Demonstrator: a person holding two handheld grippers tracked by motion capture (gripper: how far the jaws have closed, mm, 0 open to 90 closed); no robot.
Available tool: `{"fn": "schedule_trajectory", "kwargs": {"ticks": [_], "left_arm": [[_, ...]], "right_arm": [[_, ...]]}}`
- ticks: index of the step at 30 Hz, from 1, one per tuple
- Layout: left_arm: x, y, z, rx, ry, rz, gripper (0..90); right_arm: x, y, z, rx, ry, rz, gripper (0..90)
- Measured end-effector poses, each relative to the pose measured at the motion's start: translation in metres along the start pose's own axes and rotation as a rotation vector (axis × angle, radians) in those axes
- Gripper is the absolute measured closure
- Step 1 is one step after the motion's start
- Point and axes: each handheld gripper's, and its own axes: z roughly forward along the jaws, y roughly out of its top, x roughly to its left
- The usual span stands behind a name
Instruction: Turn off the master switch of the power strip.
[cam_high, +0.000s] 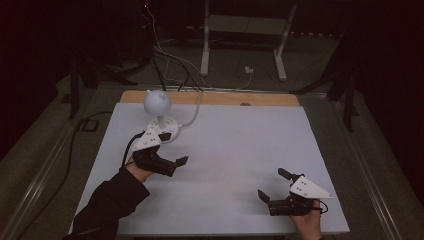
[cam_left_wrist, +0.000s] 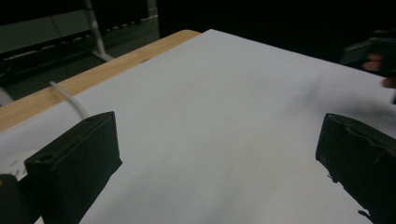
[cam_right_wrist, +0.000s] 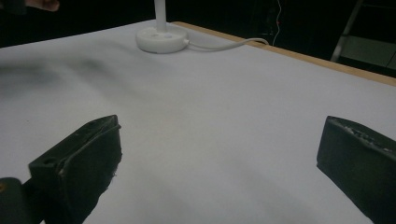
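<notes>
The left hand-held gripper (cam_high: 172, 161) is sitting at the left middle of the high view, its jaws standing wide apart with nothing between them; in its own view they are framing bare white surface. The right hand-held gripper (cam_high: 272, 184) is resting at the lower right, jaws likewise spread and empty. A dark sleeve (cam_high: 107, 205) is coming in from the bottom left.

Both are lying low over a white sheet (cam_high: 235, 150) that is covering most of the counter (cam_high: 220, 98), whose wooden edge is showing along the far side. A small white lamp (cam_high: 159, 112) with a round head is standing on a round base at the upper left of the sheet, just beyond the left hand-held gripper and well apart from the right one; its white cord (cam_high: 192, 112) is trailing over the far edge.

Around the counter the room is looking dark, with a grey floor, loose cables (cam_high: 170, 65) and a white metal stand (cam_high: 245, 35) at the top of the frame.
</notes>
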Motion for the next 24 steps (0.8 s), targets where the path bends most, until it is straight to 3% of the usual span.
{"fn": "schedule_trajectory", "kwargs": {"ticks": [4, 8, 11, 16, 24], "left_arm": [[0.007, -0.001, 0.007, -0.009, 0.045, -0.032, 0.3], [0.014, -0.001, 0.016, 0.008, 0.102, -0.039, 0.3], [0.016, -0.001, 0.019, -0.005, 0.099, -0.043, 0.3], [0.018, -0.001, 0.026, -0.004, 0.162, -0.057, 0.3], [0.028, -0.004, 0.034, -0.005, 0.206, -0.079, 0.3]], "right_arm": [[0.0, 0.0, -0.001, -0.001, -0.001, -0.001, 0.0], [0.0, -0.001, -0.001, -0.001, -0.001, 0.009, 0.0], [0.0, 0.0, -0.001, -0.001, 0.0, 0.004, 0.1], [0.0, -0.001, -0.001, 0.0, 0.001, 0.011, 0.0], [-0.001, -0.001, -0.001, -0.003, 0.003, 0.017, 0.0]]}}
